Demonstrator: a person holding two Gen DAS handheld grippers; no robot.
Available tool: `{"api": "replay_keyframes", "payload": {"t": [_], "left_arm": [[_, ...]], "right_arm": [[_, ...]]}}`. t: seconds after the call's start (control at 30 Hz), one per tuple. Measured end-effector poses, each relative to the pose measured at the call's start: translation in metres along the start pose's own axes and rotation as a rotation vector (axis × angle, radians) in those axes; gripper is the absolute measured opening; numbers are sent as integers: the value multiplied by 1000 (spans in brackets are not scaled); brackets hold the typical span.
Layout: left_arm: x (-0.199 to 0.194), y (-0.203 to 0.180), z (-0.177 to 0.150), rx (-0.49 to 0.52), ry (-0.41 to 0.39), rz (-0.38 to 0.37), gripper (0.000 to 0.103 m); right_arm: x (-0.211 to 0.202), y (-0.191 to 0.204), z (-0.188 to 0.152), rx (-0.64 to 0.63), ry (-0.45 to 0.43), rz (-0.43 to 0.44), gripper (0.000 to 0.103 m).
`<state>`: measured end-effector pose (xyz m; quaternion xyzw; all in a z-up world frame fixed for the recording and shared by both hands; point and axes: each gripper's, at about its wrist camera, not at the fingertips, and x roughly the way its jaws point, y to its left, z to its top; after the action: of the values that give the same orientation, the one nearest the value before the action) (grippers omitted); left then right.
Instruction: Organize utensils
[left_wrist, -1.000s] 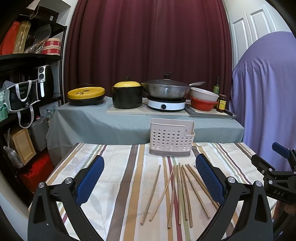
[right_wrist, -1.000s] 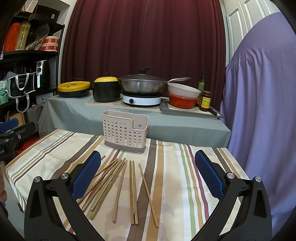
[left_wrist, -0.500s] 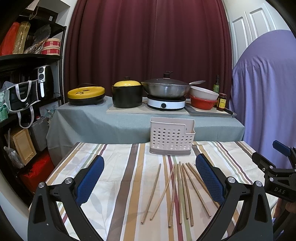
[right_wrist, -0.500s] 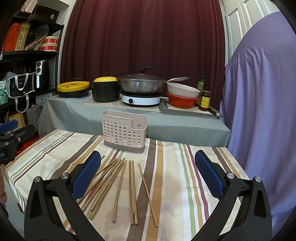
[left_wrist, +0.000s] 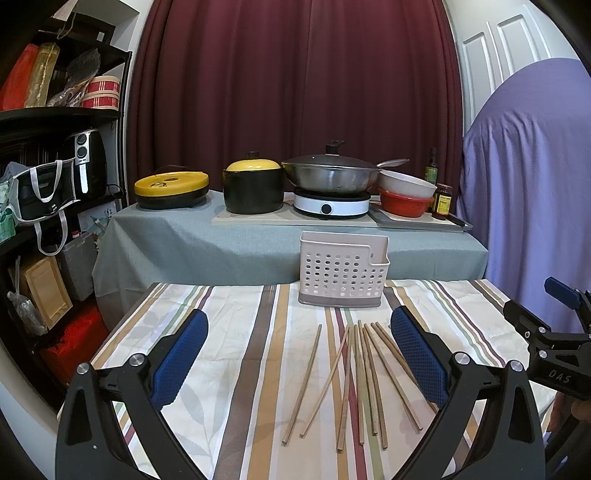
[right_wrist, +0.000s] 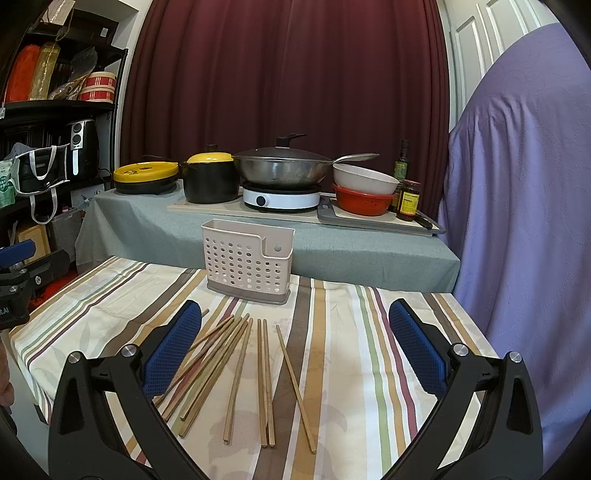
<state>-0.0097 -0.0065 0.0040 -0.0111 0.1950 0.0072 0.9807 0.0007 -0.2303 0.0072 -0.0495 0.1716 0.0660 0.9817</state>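
While the wooden chopsticks (left_wrist: 354, 380) lie loose on the striped tablecloth (left_wrist: 236, 354), fanned in a rough bundle with their far tips close together and their near ends spread, none of them is held. From the right wrist view the chopsticks (right_wrist: 240, 373) sit mostly left of centre, one lying apart to the right and angled away from the rest. Just beyond their far tips stands the perforated cream utensil holder (left_wrist: 343, 269), upright near the far edge of the table, a smaller pocket on its right side; it looks empty from these angles, though its inside is not fully visible.

The left gripper (left_wrist: 299, 354) hangs above the near part of the table with its blue-padded fingers spread wide, the bundle lying between and below them, nothing pinched. The right gripper (right_wrist: 295, 354) is likewise spread wide over the cloth, its left pad just above the leftmost sticks, gripping nothing. Each gripper shows at the edge of the other's view.

Farther back, a grey-covered counter (left_wrist: 184, 240) carries a yellow-lidded black pot (left_wrist: 253, 184), a lidded wok (left_wrist: 332, 173) on a white hob, and stacked bowls (left_wrist: 406, 192). A dark red curtain (left_wrist: 295, 74) hangs behind, shelves (left_wrist: 55, 118) stand at the left, and a purple drape (left_wrist: 532, 184) at the right.
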Motion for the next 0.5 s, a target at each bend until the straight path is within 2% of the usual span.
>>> {"api": "replay_keyframes", "payload": {"t": [0.5], "left_arm": [[1,0,-2,5,4,0,97]], "right_arm": [[0,0,0,-1,-3,-1,99]]}}
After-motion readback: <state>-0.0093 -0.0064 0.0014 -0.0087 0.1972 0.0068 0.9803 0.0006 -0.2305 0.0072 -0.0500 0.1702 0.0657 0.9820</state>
